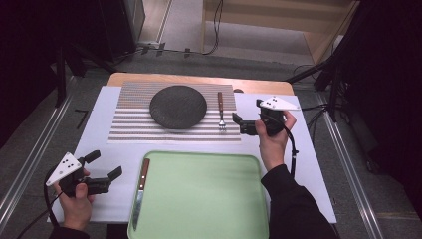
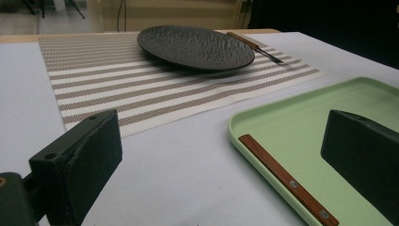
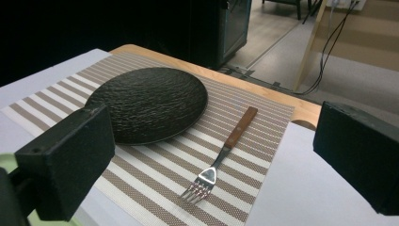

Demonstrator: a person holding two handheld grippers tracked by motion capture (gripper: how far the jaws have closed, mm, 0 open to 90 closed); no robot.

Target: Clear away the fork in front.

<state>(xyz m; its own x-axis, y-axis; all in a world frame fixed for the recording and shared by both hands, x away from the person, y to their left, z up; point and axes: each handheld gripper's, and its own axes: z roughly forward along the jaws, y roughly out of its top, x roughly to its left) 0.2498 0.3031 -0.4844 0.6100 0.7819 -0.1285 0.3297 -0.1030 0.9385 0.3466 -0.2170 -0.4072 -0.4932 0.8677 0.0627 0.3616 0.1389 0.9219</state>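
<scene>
Facing the fork lying handle-away at centre frame, you are holding your right gripper wide open, nearer than your left.

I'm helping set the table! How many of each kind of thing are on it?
Plate: 1
Fork: 1
Knife: 1
Green tray: 1
Striped placemat: 1
Total: 5

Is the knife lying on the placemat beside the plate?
No, the knife lies along the left edge of the green tray; the fork lies beside the plate.
</scene>
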